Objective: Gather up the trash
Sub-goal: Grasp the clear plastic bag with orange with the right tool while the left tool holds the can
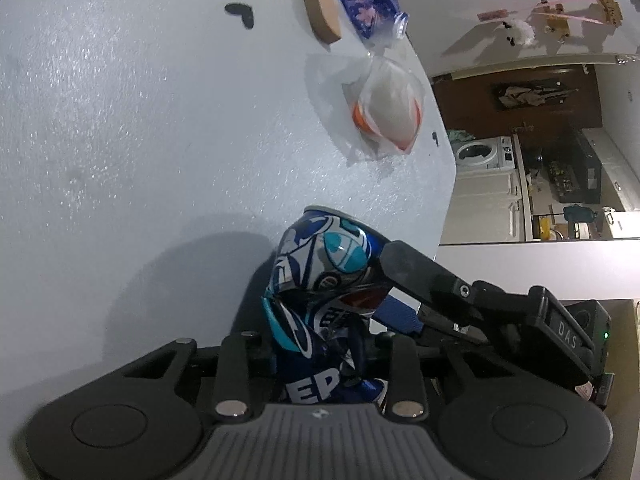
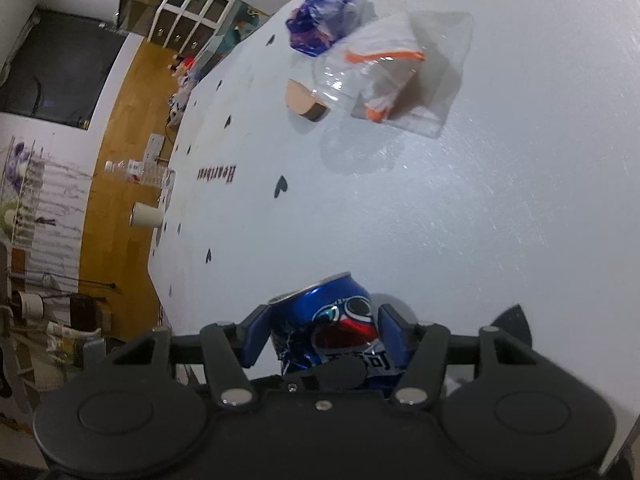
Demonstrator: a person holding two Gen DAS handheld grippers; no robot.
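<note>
A crushed blue Pepsi can [image 1: 320, 280] sits between the fingers of both grippers above the white table [image 1: 120, 140]. In the left wrist view my left gripper [image 1: 324, 344] is closed around the can's lower part, and the other gripper's black finger [image 1: 416, 268] presses its right side. In the right wrist view my right gripper [image 2: 320, 332] has blue pads [image 2: 256, 332] shut on the same can [image 2: 340, 320]. Further off lie a clear bag with orange trim [image 1: 384, 116] [image 2: 384, 68], a blue patterned wrapper [image 1: 368, 0] [image 2: 316, 28] and a brown tape roll [image 1: 320, 12] [image 2: 304, 100].
The table edge [image 1: 444, 184] drops off at the right in the left wrist view, with a kitchen and washing machine [image 1: 480, 152] beyond. In the right wrist view the edge [image 2: 160, 240] is at the left, above a wooden floor with a plastic bottle [image 2: 140, 170] and white cup [image 2: 146, 214].
</note>
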